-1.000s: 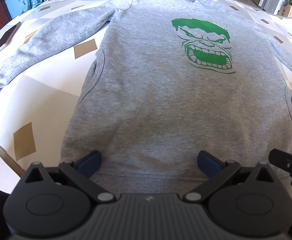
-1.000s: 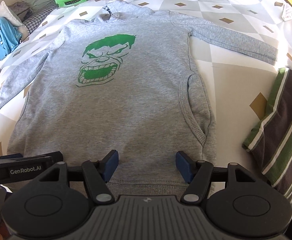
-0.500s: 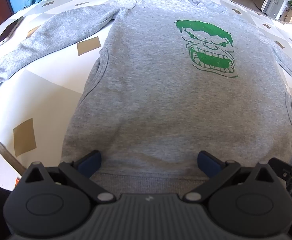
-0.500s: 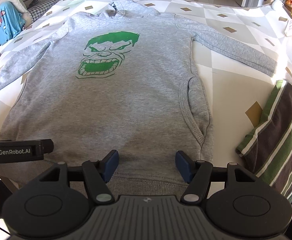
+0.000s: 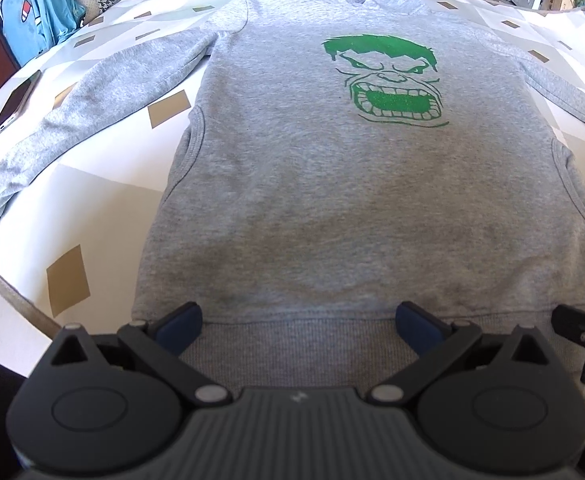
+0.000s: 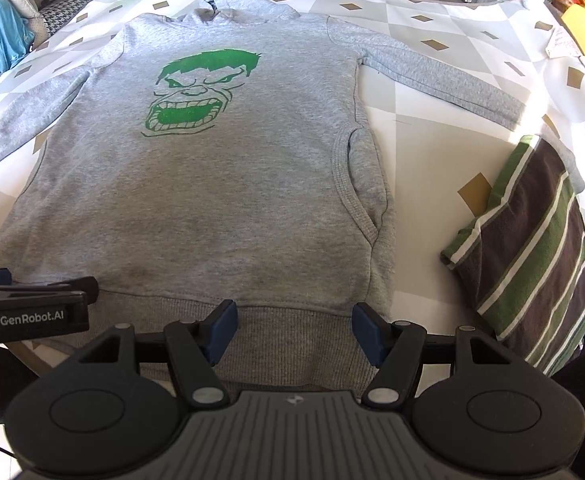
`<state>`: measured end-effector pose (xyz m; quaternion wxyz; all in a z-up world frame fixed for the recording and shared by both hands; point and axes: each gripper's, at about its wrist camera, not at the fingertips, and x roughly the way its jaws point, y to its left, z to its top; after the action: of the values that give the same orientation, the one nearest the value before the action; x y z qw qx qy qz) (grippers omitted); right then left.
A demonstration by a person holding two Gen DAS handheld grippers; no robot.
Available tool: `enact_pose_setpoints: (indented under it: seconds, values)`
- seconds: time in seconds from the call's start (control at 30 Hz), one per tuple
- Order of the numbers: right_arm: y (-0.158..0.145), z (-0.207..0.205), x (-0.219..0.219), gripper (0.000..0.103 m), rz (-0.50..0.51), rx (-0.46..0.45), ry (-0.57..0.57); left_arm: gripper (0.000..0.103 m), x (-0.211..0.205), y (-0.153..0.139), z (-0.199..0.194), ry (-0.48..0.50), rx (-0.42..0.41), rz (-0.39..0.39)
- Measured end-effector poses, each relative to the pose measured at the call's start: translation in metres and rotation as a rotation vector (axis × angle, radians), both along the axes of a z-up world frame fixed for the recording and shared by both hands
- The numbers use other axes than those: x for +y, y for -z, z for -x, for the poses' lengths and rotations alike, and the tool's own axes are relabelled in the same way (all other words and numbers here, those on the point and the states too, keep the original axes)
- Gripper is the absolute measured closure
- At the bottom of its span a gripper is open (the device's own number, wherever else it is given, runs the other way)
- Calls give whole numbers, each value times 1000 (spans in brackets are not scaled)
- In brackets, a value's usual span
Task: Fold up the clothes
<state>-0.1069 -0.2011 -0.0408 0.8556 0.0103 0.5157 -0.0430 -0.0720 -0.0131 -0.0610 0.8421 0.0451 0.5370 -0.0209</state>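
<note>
Hoodie: we see a grey hoodie (image 5: 332, 200) lying flat and face up on the worktop (image 5: 104, 200), hem nearest us, hood at the far end.
Print: we read a green snarling face (image 5: 388, 80) on the chest.
Sleeves: we find the left sleeve (image 5: 92, 104) stretched out sideways over the cloth, its cuff near the worktop edge; in the right wrist view the right sleeve (image 6: 444, 76) runs out to the other side.
Pockets: we note a ribbed side pocket opening (image 6: 356, 184) on the hoodie's right side, lying flat.
Hem: we see the ribbed hem band (image 6: 292, 332) lying under both tools.
Left claw: our left claw (image 5: 296, 322) stands released, its blue pads wide apart just over the hem near the hoodie's left corner; no fabric is pinched between them.
Right claw: our right claw (image 6: 294, 330) is also released, pads apart over the hem near the right corner, gripping nothing; we cannot tell whether the pads touch the cloth.
Worktop cover: we see a white cloth with grey and tan diamonds.
Striped garment: we see a folded brown, green and white striped garment (image 6: 532, 248) beside the hoodie on its right, apart from it.
Phone: we spot a phone (image 5: 12, 106) lying beyond the left sleeve near the edge.
Blue garment: we see a blue garment (image 5: 40, 16) off the worktop, far left.
</note>
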Motion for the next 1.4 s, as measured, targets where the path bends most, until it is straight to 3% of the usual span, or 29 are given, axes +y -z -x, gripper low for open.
enact_pose_setpoints:
  seconds: [1.4]
  values:
    - [5, 40, -6, 41, -73, 94, 40, 0, 4, 3, 38, 23, 83, 26]
